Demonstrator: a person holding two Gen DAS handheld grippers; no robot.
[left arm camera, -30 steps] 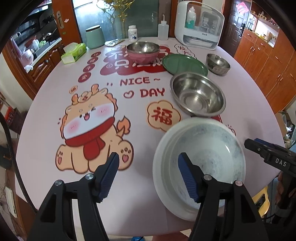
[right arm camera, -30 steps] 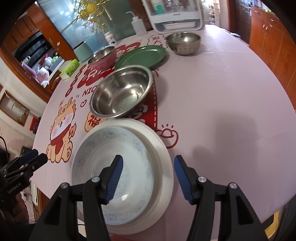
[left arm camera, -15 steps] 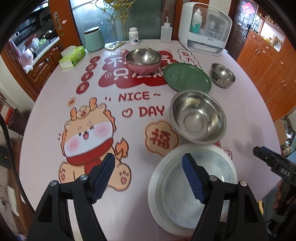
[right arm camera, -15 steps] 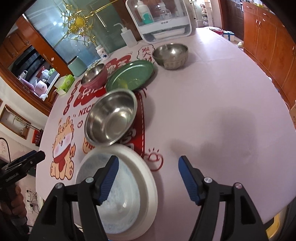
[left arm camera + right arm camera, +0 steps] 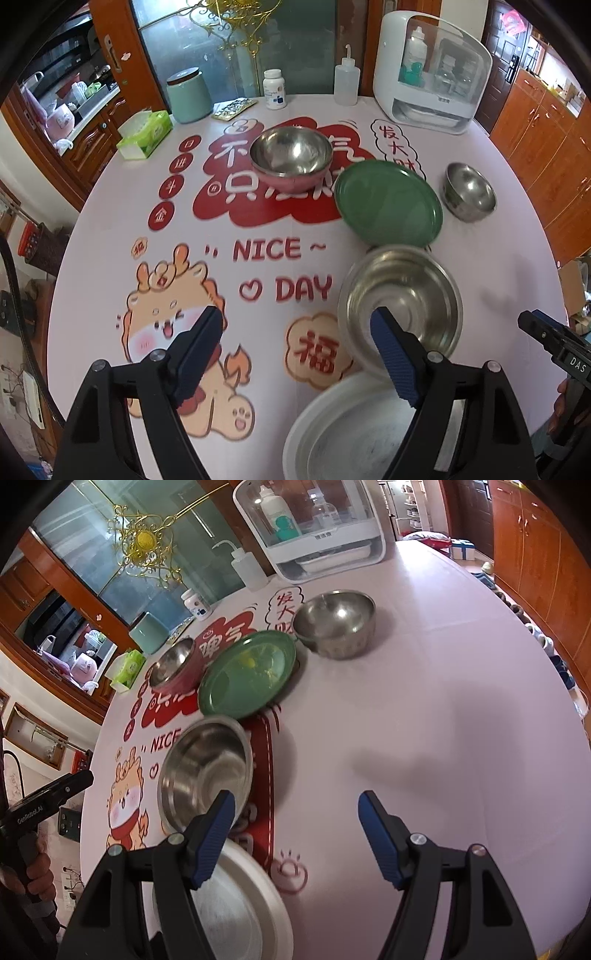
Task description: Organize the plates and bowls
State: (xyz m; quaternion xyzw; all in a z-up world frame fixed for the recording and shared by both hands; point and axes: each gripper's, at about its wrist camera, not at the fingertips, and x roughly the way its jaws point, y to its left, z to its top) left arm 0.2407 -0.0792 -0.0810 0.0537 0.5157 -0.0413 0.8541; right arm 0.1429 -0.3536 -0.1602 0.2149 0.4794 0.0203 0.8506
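Observation:
A white plate (image 5: pixel 354 432) lies at the table's near edge, also in the right wrist view (image 5: pixel 236 904). Behind it sits a large steel bowl (image 5: pixel 400 295) (image 5: pixel 207 771), then a green plate (image 5: pixel 388 203) (image 5: pixel 247 674), a pink-sided steel bowl (image 5: pixel 291 155) (image 5: pixel 175 664) and a small steel bowl (image 5: pixel 469 190) (image 5: pixel 334 622). My left gripper (image 5: pixel 299 354) is open and empty above the table's near edge. My right gripper (image 5: pixel 295 838) is open and empty, to the right of the white plate.
A white dish cabinet (image 5: pixel 432 70) (image 5: pixel 314 528), a squeeze bottle (image 5: pixel 347 79), a pill bottle (image 5: pixel 275 88), a teal canister (image 5: pixel 188 96) and a tissue box (image 5: pixel 146 134) stand along the far edge. Wooden cabinets (image 5: pixel 535 546) flank the right.
Both grippers have pulled back and up from the white plate, which now sits lower in both views. Both stay open. The dishes have not moved.

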